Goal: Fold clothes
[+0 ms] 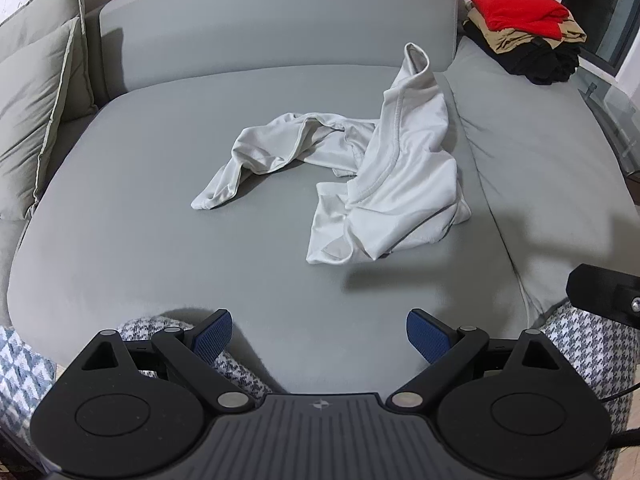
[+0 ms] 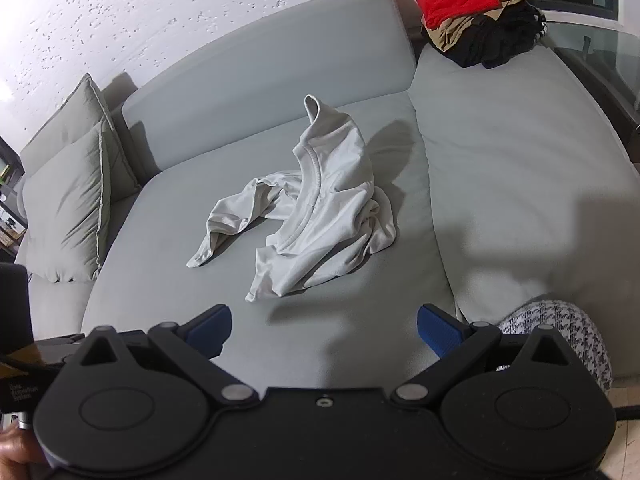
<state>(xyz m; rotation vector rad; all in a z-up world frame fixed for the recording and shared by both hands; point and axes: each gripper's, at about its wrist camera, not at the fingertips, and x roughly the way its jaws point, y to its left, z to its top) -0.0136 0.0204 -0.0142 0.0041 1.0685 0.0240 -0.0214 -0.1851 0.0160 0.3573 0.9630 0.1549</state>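
Note:
A crumpled white garment [image 1: 372,176] lies in a heap on the grey sofa seat [image 1: 160,220], one part standing up against the backrest and one sleeve trailing left. It also shows in the right wrist view [image 2: 320,208]. My left gripper [image 1: 319,336] is open and empty, over the seat's front edge, well short of the garment. My right gripper [image 2: 324,330] is open and empty, also near the front edge, apart from the garment.
A stack of folded clothes [image 1: 524,28], red on top of tan and black, sits at the back right; it also shows in the right wrist view [image 2: 476,12]. Grey cushions [image 1: 36,100] lean at the left. A glass table [image 1: 616,112] stands right. Houndstooth fabric [image 1: 580,344] lies below the seat.

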